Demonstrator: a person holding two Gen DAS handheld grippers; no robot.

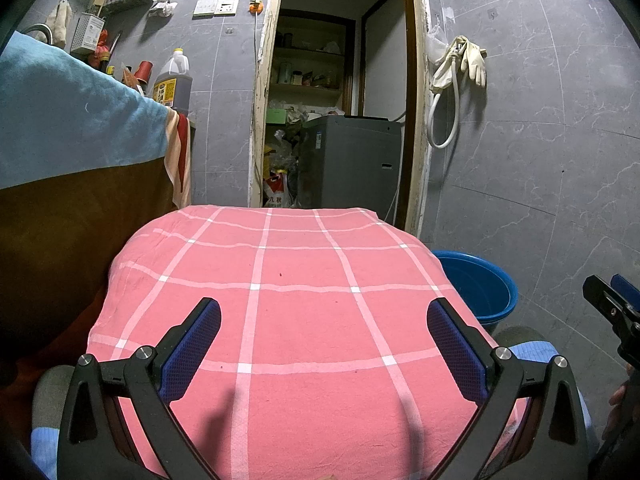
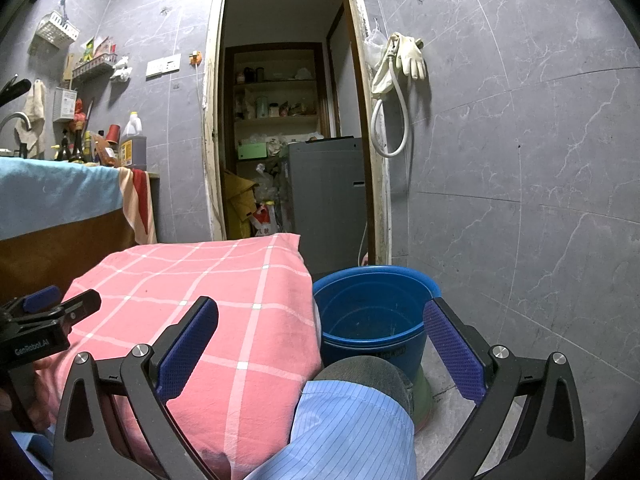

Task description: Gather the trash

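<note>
While both tools hover above the pink checked cloth, the left gripper stands with jaws spread wide, grasping nothing; the right gripper is likewise released. Blue bucket sits on the floor at the cloth's three o'clock, just beside a blue-trousered knee. No trash can be made out

Blue bucket: round, upright, open-topped; on grey floor just beside pink checked cloth; inside looks empty.
</note>
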